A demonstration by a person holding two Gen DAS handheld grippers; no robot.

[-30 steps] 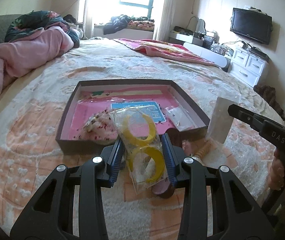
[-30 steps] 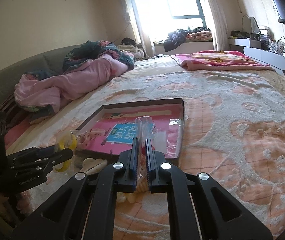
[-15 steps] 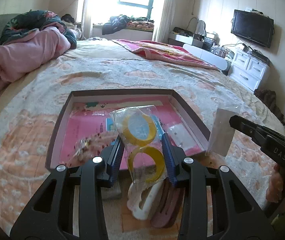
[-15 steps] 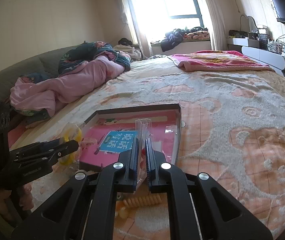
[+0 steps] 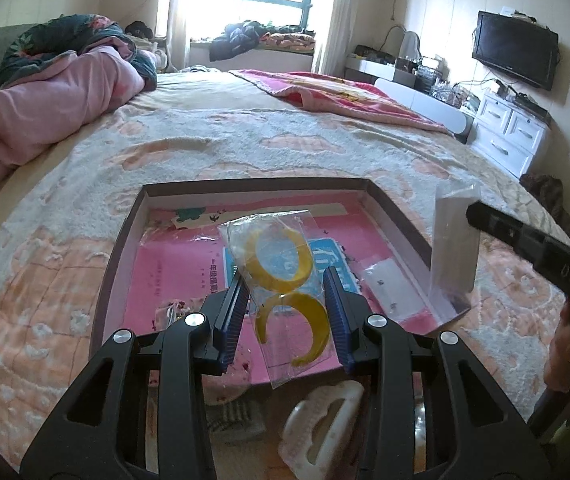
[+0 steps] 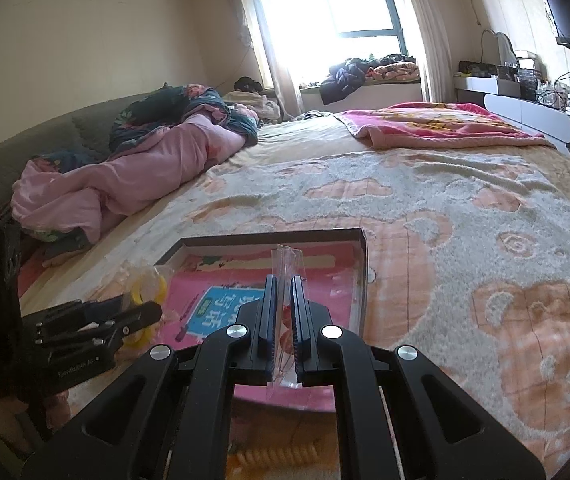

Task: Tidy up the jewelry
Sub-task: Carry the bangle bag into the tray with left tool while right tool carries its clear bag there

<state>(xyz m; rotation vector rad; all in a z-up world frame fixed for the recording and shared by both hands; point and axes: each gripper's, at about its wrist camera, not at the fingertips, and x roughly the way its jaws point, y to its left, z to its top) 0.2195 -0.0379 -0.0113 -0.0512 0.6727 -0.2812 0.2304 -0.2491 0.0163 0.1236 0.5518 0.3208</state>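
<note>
Two sets of fingers each clamp a clear packet: the left gripper [image 5: 287,312] grips a bag of yellow hoops [image 5: 285,280], the right gripper [image 6: 283,320] pinches a thin clear sleeve [image 6: 286,264]. Both packets hang above the pink-lined box [image 5: 125,240]. Nearer than the box, a white hair claw [image 5: 321,428] lies on the bed [image 5: 245,148].

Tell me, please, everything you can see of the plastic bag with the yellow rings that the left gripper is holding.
The bag is a clear, crinkled plastic sleeve holding two flat yellow open rings, one above the other. It stands nearly upright, leaning slightly, clamped at its sides between the blue pads of the left gripper. It hangs above the shallow tray with the pink floor. Nothing else visibly touches it.
</note>
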